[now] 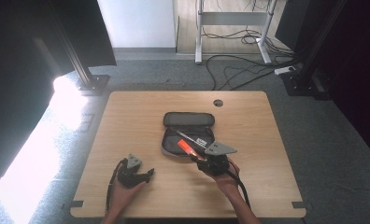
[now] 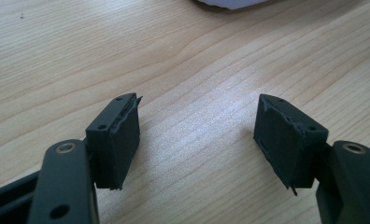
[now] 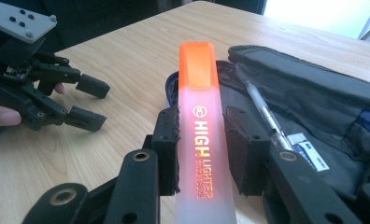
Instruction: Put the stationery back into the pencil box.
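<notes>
1. Right gripper view: you are clamping the orange highlighter (image 3: 201, 135) between the jaws of your right gripper (image 3: 201, 154), its cap pointing toward the open pencil case (image 3: 314, 88).
2. The highlighter is hovering at the case's near edge, not yet inside; a pen (image 3: 267, 116) is already lying in it.
3. Your left gripper (image 1: 135, 173) is resting wide open and empty on the table (image 1: 141, 116), well apart from the case.
4. Judging from this, placing the highlighter and closing the case are remaining.

Translucent plastic highlighter (image 3: 199, 140), orange cap, orange lettering; dark grey fabric pencil case (image 1: 188, 120); light wood-grain desk (image 1: 127, 121); black hand-held grippers.
</notes>
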{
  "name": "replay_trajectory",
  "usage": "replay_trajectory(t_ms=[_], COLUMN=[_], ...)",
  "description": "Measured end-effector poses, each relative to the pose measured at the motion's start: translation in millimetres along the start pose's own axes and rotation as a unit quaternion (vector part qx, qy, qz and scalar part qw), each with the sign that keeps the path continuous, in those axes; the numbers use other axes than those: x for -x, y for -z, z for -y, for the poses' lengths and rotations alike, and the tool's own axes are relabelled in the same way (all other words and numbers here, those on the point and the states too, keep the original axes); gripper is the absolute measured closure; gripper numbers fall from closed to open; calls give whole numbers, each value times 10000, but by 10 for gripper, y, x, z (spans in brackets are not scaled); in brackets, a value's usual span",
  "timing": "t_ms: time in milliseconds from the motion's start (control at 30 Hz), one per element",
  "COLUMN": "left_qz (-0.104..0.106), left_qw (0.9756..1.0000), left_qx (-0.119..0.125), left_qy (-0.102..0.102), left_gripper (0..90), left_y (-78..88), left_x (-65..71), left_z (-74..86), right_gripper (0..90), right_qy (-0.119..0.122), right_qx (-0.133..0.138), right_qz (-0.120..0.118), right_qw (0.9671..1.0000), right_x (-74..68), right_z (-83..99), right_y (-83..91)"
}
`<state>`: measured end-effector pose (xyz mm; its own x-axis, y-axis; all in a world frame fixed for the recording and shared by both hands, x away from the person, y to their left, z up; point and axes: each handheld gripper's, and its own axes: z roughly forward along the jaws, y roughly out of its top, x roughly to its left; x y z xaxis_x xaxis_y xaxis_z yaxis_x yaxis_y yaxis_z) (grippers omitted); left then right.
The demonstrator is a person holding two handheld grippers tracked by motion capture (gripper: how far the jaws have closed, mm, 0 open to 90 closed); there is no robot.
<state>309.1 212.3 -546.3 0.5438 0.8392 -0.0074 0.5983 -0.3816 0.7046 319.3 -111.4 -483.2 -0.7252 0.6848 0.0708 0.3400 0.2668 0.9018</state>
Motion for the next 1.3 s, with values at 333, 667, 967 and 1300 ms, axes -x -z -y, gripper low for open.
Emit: replay_trajectory(t_ms=[333, 667, 967, 1300], left_qz=[4, -3, -1, 1], left_qw=[10000, 10000, 10000, 10000], left_qx=[0, -2, 0, 0], left_qy=[1, 4, -4, 4], left_gripper=[316, 316, 316, 316], left_y=[0, 1, 1, 0], left_x=[0, 1, 0, 1], left_z=[0, 0, 0, 0], right_gripper=[661, 661, 661, 661], right_qy=[-7, -6, 32, 45], right_qx=[-85, -160, -307, -425], right_qz=[46, 73, 99, 134], right_qw=[10000, 9998, 9995, 9990], right_x=[114, 165, 196, 267], right_z=[-64, -120, -169, -193], right_y=[-61, -151, -286, -453])
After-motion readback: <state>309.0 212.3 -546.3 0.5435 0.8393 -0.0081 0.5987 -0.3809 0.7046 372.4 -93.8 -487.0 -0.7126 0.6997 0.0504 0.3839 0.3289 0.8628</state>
